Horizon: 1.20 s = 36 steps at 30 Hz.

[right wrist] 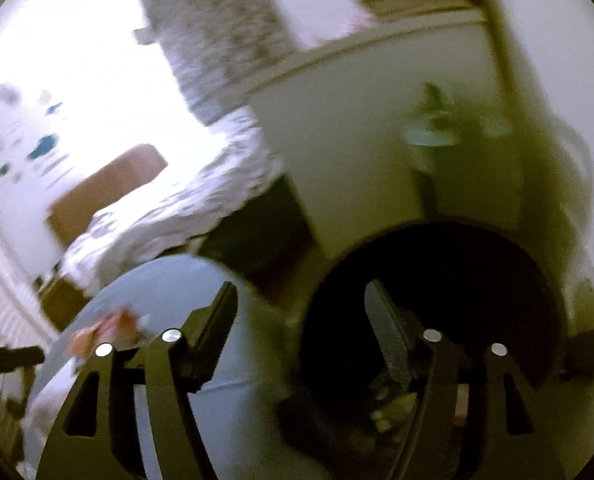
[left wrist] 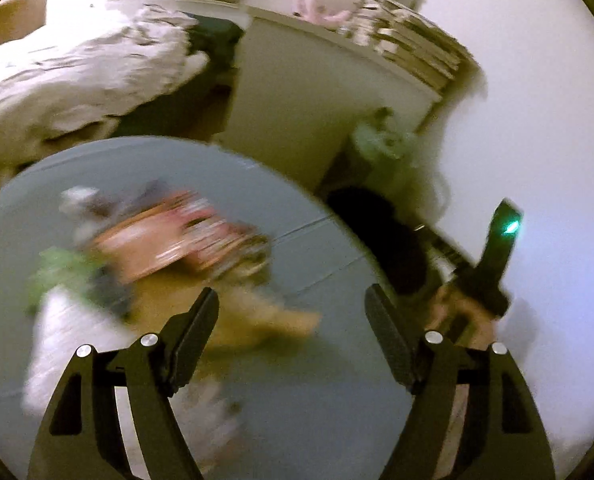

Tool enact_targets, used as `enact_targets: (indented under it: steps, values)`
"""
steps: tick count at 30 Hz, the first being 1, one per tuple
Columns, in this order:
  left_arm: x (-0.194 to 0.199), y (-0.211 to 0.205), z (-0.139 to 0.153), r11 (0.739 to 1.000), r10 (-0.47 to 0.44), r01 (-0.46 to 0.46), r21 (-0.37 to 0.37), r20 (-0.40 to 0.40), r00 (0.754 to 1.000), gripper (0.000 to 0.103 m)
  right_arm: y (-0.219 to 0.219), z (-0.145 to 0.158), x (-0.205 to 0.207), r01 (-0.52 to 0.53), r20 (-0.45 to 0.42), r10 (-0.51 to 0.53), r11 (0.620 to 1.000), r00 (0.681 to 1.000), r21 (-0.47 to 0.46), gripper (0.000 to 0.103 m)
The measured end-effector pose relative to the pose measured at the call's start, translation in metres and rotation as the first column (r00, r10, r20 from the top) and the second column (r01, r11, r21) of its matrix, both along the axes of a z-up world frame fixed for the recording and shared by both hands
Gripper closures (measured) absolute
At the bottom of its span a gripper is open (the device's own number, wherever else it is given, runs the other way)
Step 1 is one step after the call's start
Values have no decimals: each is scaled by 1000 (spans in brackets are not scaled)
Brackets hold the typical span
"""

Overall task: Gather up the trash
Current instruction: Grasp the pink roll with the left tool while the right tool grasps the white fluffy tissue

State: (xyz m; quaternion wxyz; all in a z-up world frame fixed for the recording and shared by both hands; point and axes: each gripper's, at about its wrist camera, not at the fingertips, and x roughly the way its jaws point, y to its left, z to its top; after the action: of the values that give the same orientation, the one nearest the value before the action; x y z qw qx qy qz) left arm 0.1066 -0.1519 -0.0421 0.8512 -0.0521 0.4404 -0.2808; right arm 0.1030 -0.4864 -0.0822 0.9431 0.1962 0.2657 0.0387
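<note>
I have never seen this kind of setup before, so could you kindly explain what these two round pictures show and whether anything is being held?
No robot is involved: a person carries a two-finger gripper in each hand, and a fisheye camera on each one looks forward along its fingers, hence the round, bent pictures. Both are blurred. In the left wrist view, the left gripper is open and empty above a round grey table strewn with a blurry pile of trash, pink, green and white; single pieces cannot be told apart. In the right wrist view, the right gripper is also open and empty, over a dark round bin beside that table. A bed with rumpled bedding lies behind.
</note>
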Motion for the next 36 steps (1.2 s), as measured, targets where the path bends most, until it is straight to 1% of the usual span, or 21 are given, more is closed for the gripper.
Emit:
enact_targets:
  steps: [2,4,8,11,14,17,18,19,20,22,23,24,25,26,27,28,31,32,33,34,36]
  values:
    - [-14,28,-7,999,-3,3,42,7,1000,28,18,3,-4,-79,-5,79,996,997,32,33]
    - [-28,52,-15,996,-27,26,79,10,1000,28,41,6,-8,-173,-16,174,983,985,57,32]
    - [-53,88,-35,980,-67,57,188,44,997,28,99,19,-18,-339,-30,340,940,940,32,32]
    - [-61,109,-47,977,-71,59,205,48,996,28,151,34,-32,-484,-29,483,875,875,-7,32]
    - [-60,126,-58,980,-74,65,188,46,996,28,208,41,-42,-615,-78,610,786,788,-64,32]
    - [-60,123,-63,975,-118,105,198,53,992,28,260,38,-48,-705,-140,691,700,709,-116,32]
    - [-60,119,-65,969,-146,132,210,55,988,28,269,38,-48,-720,-157,703,683,694,-121,32]
    - [-61,117,-66,965,-166,150,216,57,984,28,285,35,-46,-736,-188,713,663,676,-133,27]
    - [-61,114,-67,961,-185,168,220,59,981,28,292,34,-45,-739,-206,711,658,672,-143,21]
    - [-63,112,-69,956,-215,198,219,56,975,28,311,24,-38,-740,-273,690,651,671,-172,21]
    - [-65,111,-70,952,-226,210,221,53,973,25,317,21,-37,-741,-290,685,649,668,-172,21]
    - [-65,109,-72,949,-234,217,227,49,971,19,323,16,-33,-738,-312,675,654,669,-166,21]
    - [-65,108,-72,948,-237,220,229,46,971,17,326,10,-29,-731,-335,660,665,672,-156,22]
    - [-64,107,-72,947,-242,226,230,42,969,17,327,5,-28,-726,-350,651,672,674,-148,37]
    - [-65,107,-73,945,-246,230,233,43,968,17,328,-2,-25,-720,-369,639,680,675,-141,45]
    - [-66,106,-73,943,-252,234,238,46,967,17,329,-6,-23,-714,-379,630,687,678,-135,56]
    - [-69,100,-76,933,-272,254,254,37,962,18,328,-5,-25,-700,-350,633,707,690,-102,60]
    - [-71,97,-77,930,-277,260,259,31,960,26,327,-2,-26,-693,-338,630,713,699,-103,60]
    - [-73,93,-79,922,-284,264,285,30,958,33,321,3,-28,-681,-313,628,727,713,-94,60]
    - [-75,91,-79,915,-281,255,312,40,959,35,316,7,-29,-671,-290,627,737,723,-79,60]
    - [-77,90,-79,915,-268,238,327,49,962,49,303,17,-30,-648,-240,622,761,745,-40,60]
